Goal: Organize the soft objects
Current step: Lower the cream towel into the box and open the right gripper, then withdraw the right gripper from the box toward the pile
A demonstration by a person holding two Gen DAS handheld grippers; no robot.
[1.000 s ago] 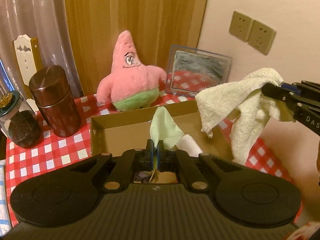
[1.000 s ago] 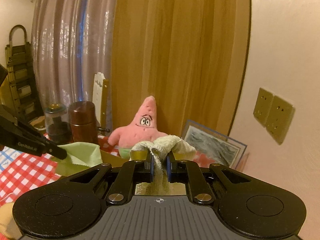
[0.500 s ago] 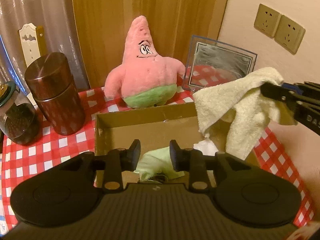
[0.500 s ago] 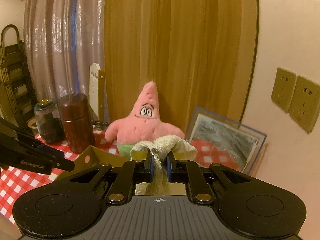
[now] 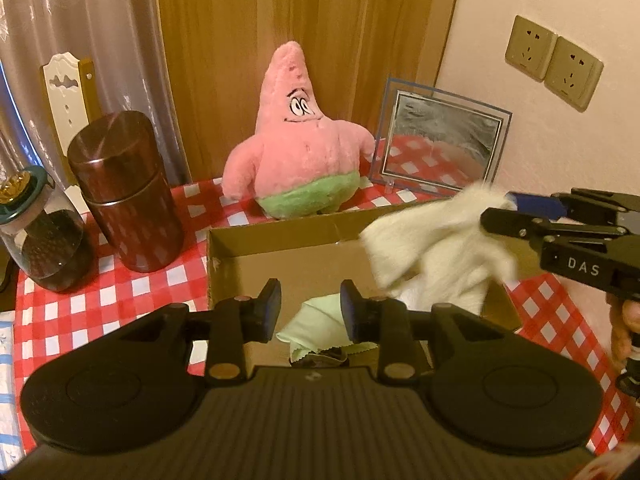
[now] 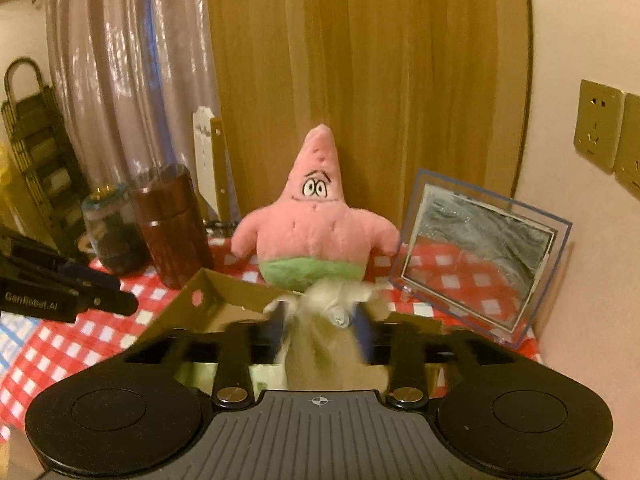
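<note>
Cardboard box [image 5: 280, 258] sits open on your worktop [image 5: 100, 300], which wears a red-and-white checked cloth; a pale green cloth [image 5: 320, 320] lies crumpled inside it, by the box's near wall, directly below your left tool [image 5: 310, 306]; that tool's jaws stand well apart with nothing between them, hovering above the green cloth.

Your right tool [image 6: 320, 320] is blurred in its own view; its fingers look spread, with the cream towel [image 5: 436, 256] bunched between them, but you cannot tell from either view whether they grip it; in the left wrist view the towel hangs by the tool's tip, over the box's right side, its lower folds reaching down inside the box.

Behind the box, near the worktop's far edge, a pink star plush [image 5: 298, 152] with green shorts stands upright against the wooden panel; it is outside the box, just beyond its far wall.

A clear-framed picture [image 5: 440, 140] leans at the far right corner, beside the plush; a dark brown canister [image 5: 124, 196] stands toward the far left, well apart from the box; a glass jar [image 5: 40, 236] with a green lid stands just left of the canister; two wall sockets [image 5: 554, 62] sit on the wall above the frame.
</note>
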